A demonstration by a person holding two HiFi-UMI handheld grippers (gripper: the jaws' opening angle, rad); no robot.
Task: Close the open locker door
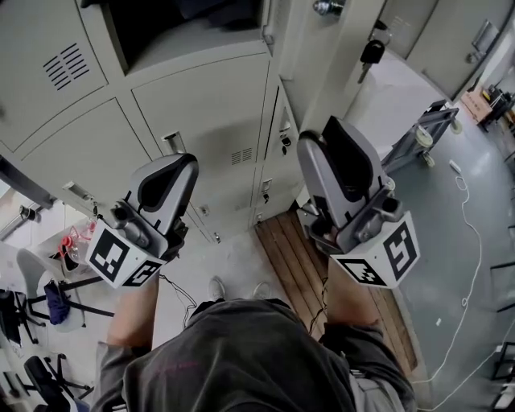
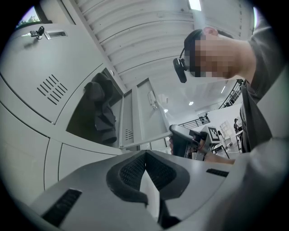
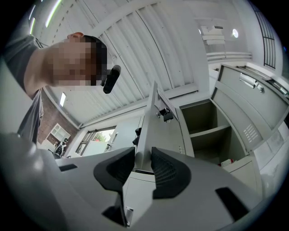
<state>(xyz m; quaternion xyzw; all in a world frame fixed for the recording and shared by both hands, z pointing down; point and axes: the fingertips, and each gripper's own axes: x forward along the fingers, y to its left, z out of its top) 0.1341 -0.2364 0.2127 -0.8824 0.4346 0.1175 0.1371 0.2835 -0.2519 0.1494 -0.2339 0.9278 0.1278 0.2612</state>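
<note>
The open locker (image 1: 185,20) is a dark compartment at the top of the grey locker bank, with dark clothing (image 2: 97,113) hanging inside. Its grey door (image 1: 322,72) swings out towards me, and a key (image 1: 372,52) hangs from the lock. My right gripper (image 1: 322,133) points up at the door's lower edge. In the right gripper view, that door edge (image 3: 158,131) fills the narrow gap of the right gripper (image 3: 143,151), with the key (image 3: 165,114) above. My left gripper (image 1: 181,161) hangs shut and empty in front of the lower lockers; the left gripper (image 2: 145,154) shows its pads meeting.
A slatted wooden platform (image 1: 298,257) lies on the floor under the right arm. A grey trolley (image 1: 426,129) and a loose cable (image 1: 471,241) are on the right. Chairs and clutter (image 1: 48,298) stand at the left. Another locker (image 3: 203,131) with a shelf stands open.
</note>
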